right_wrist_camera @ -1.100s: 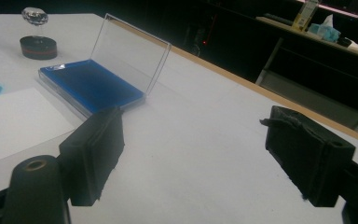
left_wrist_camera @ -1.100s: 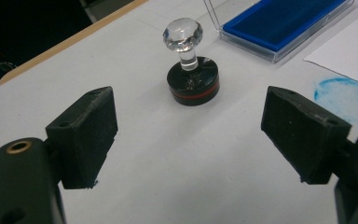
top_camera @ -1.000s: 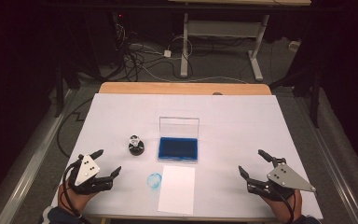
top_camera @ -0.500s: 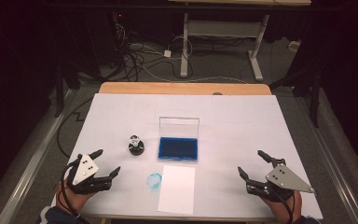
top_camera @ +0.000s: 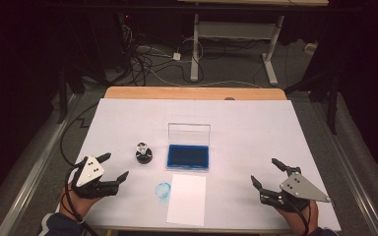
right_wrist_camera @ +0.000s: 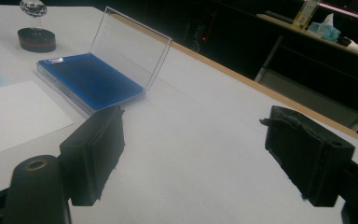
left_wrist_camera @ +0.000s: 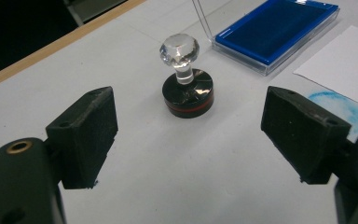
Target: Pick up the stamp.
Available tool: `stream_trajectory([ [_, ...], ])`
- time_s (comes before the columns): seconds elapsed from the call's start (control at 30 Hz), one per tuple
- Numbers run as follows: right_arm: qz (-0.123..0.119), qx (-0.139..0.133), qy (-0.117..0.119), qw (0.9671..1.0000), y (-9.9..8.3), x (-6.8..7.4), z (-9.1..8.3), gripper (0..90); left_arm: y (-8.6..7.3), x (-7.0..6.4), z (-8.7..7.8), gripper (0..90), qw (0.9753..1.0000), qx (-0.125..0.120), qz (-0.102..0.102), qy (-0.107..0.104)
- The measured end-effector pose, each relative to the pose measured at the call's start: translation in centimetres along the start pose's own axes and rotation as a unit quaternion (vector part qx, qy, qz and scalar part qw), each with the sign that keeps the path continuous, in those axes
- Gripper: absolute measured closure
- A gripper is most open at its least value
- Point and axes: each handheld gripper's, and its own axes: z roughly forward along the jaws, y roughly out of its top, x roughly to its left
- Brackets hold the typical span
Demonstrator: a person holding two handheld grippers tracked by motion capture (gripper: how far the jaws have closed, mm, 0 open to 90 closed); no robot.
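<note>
Left gripper [top_camera: 108, 169] rests low at the table's near left, jaws spread wide and aimed at the stamp [top_camera: 143, 153], which stands upright just ahead, presumably for a grab at its clear knob. Ink pad [top_camera: 188, 156] lies open beside it, paper sheet [top_camera: 187, 199] in front, ready for printing. Right gripper [top_camera: 269, 174] waits apart, jaws spread, empty.

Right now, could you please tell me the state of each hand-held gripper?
Left hand-held gripper: open, holding nothing, pointed at the stamp.
Right hand-held gripper: open, holding nothing.
</note>
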Motion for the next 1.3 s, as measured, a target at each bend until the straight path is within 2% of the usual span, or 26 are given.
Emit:
stream_trajectory([
  [0.17,-0.004,0.0,0.002,1.0,0.0,0.0,0.1,19.7,0.6,0.5,0.6,17.6,0.9999,0.002,-0.008,-0.008],
  [0.3,-0.006,0.004,0.005,1.0,0.0,0.2,0.4,20.1,1.3,0.9,1.7,17.6,0.9995,0.005,-0.019,-0.024],
  [0.4,-0.007,0.006,0.008,0.9999,0.1,0.3,0.5,20.4,1.9,1.1,2.8,17.8,0.9987,0.005,-0.027,-0.044],
  [0.43,-0.009,0.007,0.008,0.9999,0.1,0.3,0.6,20.4,2.3,1.2,3.6,17.8,0.9978,0.01,-0.035,-0.055],
  [0.6,-0.014,0.009,0.011,0.9998,0.0,0.3,0.7,20.4,2.8,1.5,5.1,17.8,0.9969,0.025,-0.045,-0.06],
  [0.87,-0.019,0.013,0.011,0.9997,0.0,0.4,0.8,20.6,2.8,2.3,7.7,19.8,0.9942,0.03,-0.075,-0.072],
  [0.9,-0.022,0.014,0.011,0.9996,0.0,0.4,0.8,20.6,2.7,2.5,8.0,23.6,0.9932,0.027,-0.084,-0.076],
  [0.97,-0.024,0.015,0.011,0.9995,0.0,0.4,0.9,20.6,2.4,2.9,8.5,25.0,0.9913,0.025,-0.099,-0.082],
  [1.0,-0.023,0.015,0.012,0.9995,0.0,0.5,0.9,20.7,2.3,3.0,8.7,32.4,0.9907,0.023,-0.102,-0.087],
  [1.1,-0.024,0.016,0.013,0.9995,0.0,0.5,0.9,20.7,2.2,3.1,9.1,35.2,0.9895,0.018,-0.106,-0.097],
  [1.2,-0.025,0.017,0.014,0.9995,0.0,0.5,1.0,20.8,2.4,2.9,9.5,37.8,0.9906,0.022,-0.089,-0.101],
  [1.3,-0.026,0.018,0.015,0.9994,0.0,0.5,1.0,21.2,2.5,2.8,9.8,42.0,0.9909,0.018,-0.09,-0.098],
])
